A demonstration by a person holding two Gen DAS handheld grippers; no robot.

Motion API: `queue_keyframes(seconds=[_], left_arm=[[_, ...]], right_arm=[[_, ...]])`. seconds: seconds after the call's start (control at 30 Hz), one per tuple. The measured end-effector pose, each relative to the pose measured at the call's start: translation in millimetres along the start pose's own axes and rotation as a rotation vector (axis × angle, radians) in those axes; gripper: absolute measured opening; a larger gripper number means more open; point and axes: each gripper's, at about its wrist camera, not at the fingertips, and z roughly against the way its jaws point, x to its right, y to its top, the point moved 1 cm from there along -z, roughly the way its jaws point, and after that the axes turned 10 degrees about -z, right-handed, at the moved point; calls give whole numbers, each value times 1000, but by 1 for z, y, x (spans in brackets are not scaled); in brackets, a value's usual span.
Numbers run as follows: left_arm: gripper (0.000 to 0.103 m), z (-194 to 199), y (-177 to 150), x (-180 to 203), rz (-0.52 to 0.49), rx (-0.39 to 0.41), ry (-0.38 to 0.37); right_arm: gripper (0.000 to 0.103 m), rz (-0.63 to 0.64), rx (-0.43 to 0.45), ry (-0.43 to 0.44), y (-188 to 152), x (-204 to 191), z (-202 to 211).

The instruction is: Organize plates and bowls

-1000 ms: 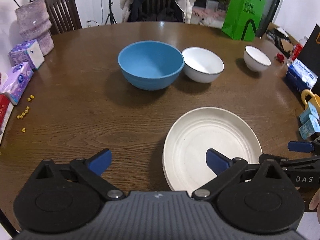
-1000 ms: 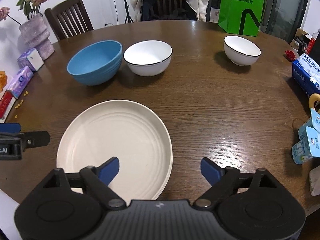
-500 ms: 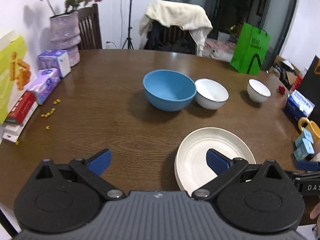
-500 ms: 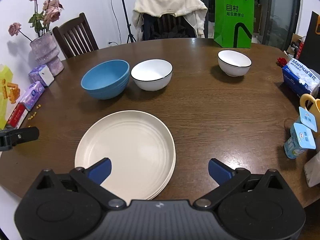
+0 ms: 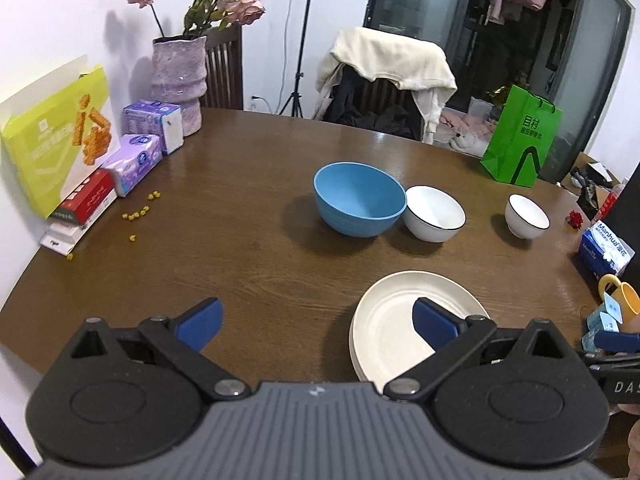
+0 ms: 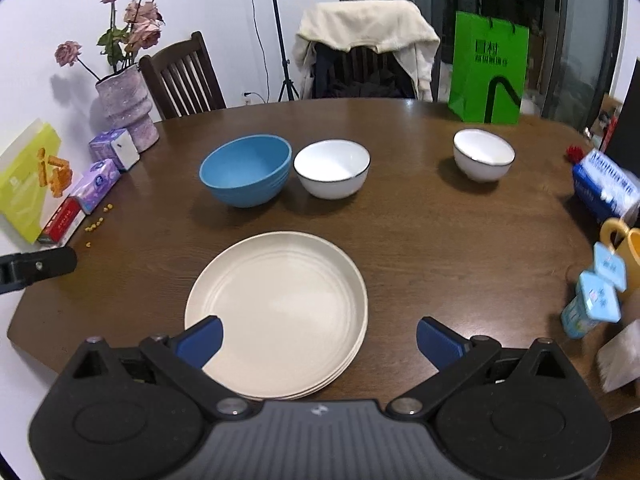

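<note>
A stack of cream plates (image 6: 280,304) (image 5: 396,316) lies on the brown round table (image 6: 440,240) near its front edge. Behind it stand a blue bowl (image 6: 246,168) (image 5: 358,204), a white bowl (image 6: 332,172) (image 5: 434,218) touching it, and a smaller white bowl (image 6: 484,154) (image 5: 526,215) apart to the right. My right gripper (image 6: 318,338) hangs open above the plates' near rim, holding nothing. My left gripper (image 5: 316,320) is open and empty too, raised over the table left of the plates. Its right fingertip (image 5: 434,322) overlaps the plates in view.
A pink vase (image 5: 178,80), tissue packs (image 5: 134,162) and boxes (image 5: 82,200) line the left edge, with yellow crumbs (image 5: 138,214) nearby. A green bag (image 6: 486,68) stands at the back. A tissue box (image 6: 604,188), yellow mug (image 6: 626,244) and small cartons (image 6: 592,304) crowd the right side.
Both grippers have risen and pulled back from the plates, so more of the table and room shows. The right gripper's jaws widened a little. The plates and bowls stayed put.
</note>
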Motion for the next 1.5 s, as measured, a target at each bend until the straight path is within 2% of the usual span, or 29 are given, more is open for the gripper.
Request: queue_keyframes(seconds=[0.2,0.47,0.8,1.17,1.5], left_arm=[[103,11,-3,17,45,3,38],[103,16,1,48,26,33,39],[103,16,9,55,10,34,65],[103,-10,33,29,-33,35,12],[103,-49,75,-25,-63,10,-48]], right_arm=[[103,49,60,55,13,5,14],[103,68,64,144,28,22,14],[103,48,21,173,37,33,3],[103,-25,60,116,48,30,-11],[103,-80,57,47,67,-7,-40]])
